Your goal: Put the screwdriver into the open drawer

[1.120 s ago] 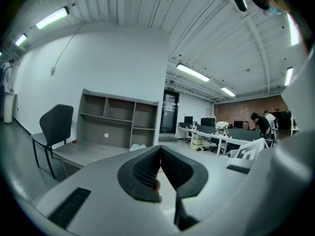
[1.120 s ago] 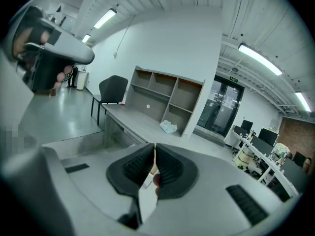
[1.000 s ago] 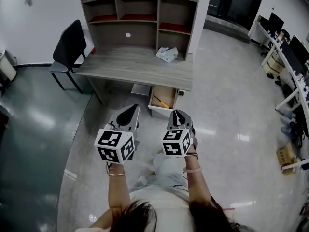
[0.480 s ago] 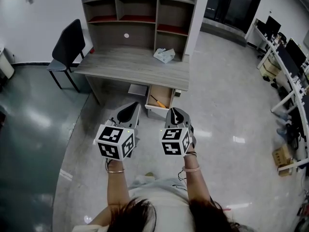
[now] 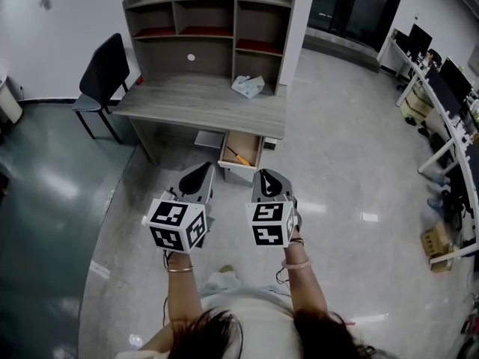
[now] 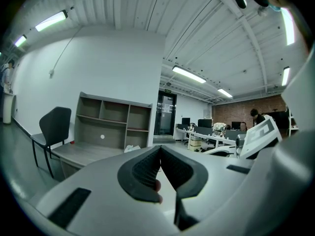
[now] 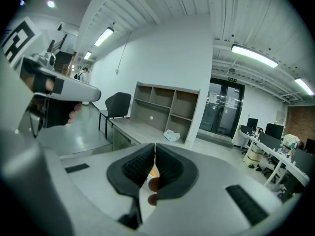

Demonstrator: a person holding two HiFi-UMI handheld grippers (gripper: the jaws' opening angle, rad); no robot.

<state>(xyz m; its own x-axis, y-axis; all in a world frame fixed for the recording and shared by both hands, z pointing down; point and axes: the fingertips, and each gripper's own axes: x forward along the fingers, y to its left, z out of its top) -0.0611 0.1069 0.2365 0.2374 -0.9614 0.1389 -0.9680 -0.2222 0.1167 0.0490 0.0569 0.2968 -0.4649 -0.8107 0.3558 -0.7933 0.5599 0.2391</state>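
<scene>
Head view: the screwdriver (image 5: 239,157) already lies in the open drawer (image 5: 236,168), at 12 o'clock from your left gripper (image 5: 196,176) and right gripper (image 5: 268,178), so both sit well apart from it; left gripper view: jaws pressed together, empty; right gripper view: likewise, nothing pinched.

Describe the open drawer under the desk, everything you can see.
The shallow light wooden open drawer is pulled out from under the grey wooden desk, near the desk's right end in the head view. It has a pale wood bottom and a whitish front panel. An orange-handled screwdriver lies diagonally on the bottom. Nothing else can be made out inside.
</scene>
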